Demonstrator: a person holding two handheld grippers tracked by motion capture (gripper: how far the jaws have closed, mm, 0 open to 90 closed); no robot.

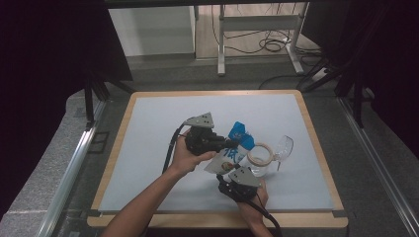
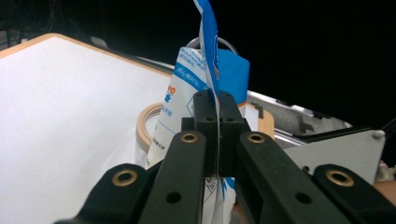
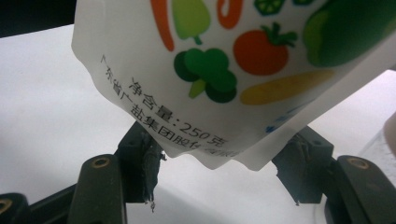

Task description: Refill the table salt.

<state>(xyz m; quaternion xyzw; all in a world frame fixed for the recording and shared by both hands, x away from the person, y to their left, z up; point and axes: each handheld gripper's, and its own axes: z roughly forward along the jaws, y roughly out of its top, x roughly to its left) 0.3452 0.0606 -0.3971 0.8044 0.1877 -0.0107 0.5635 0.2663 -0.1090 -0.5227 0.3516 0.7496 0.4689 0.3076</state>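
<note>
- Pouch [image 1: 232, 150]: soft printed bag held tilted above the counter [image 1: 148, 148], beside the glass jar [image 1: 260, 160]; likely light, limp, slippery; best gripped at its flat sealed edges.
- Left gripper [image 2: 218, 112]: jaws pinching the pouch's top seam.
- Right gripper [image 3: 224, 161]: jaws spread, bracketing the lower corner, not pressing.

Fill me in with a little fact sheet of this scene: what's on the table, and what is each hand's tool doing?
Surface: white table with a wooden rim
Main item: blue-and-white pouch, vegetables printed on one face
Container: clear glass jar, lid hinged open, just beyond the pouch
Left tool: shut on the pouch's edge, holding it up
Right tool: jaws apart, the pouch's bottom corner hanging between them, pads not pressing
Likely aim: perhaps tipping the pouch's contents into the jar
</note>
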